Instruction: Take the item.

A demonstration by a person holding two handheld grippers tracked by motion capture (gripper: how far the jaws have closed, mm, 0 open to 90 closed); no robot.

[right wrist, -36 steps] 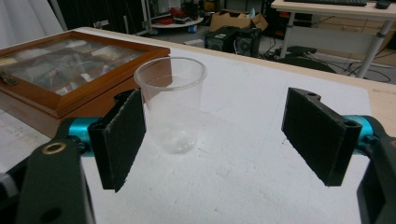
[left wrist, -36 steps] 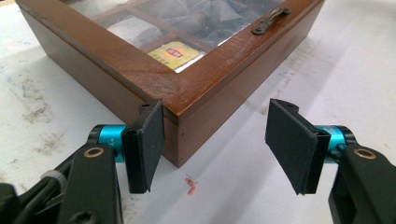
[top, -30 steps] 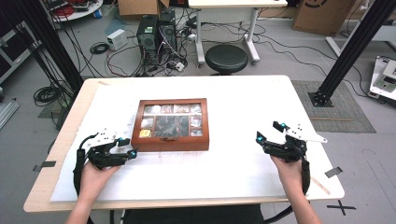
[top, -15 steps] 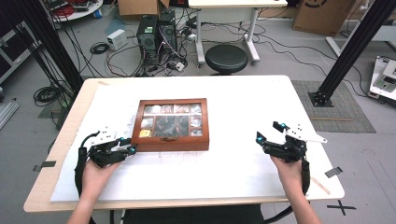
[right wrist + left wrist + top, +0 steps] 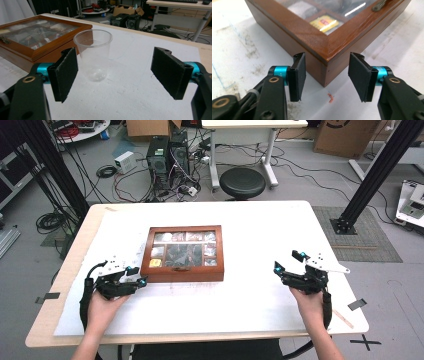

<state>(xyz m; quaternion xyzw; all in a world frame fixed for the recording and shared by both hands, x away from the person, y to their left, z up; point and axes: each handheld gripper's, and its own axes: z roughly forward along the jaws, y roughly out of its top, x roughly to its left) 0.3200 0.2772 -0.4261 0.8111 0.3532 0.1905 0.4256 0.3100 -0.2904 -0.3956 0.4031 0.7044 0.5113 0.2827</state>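
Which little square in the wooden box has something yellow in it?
The compartment at the front left corner of the wooden box, nearest the left gripper, holds a yellow packet; the others look grey or brownish.

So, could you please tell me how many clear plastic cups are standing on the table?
1. The clear plastic cup stands upright on the white table covering, just ahead of the right gripper, beside the glass-lidded wooden box. None seems hidden.
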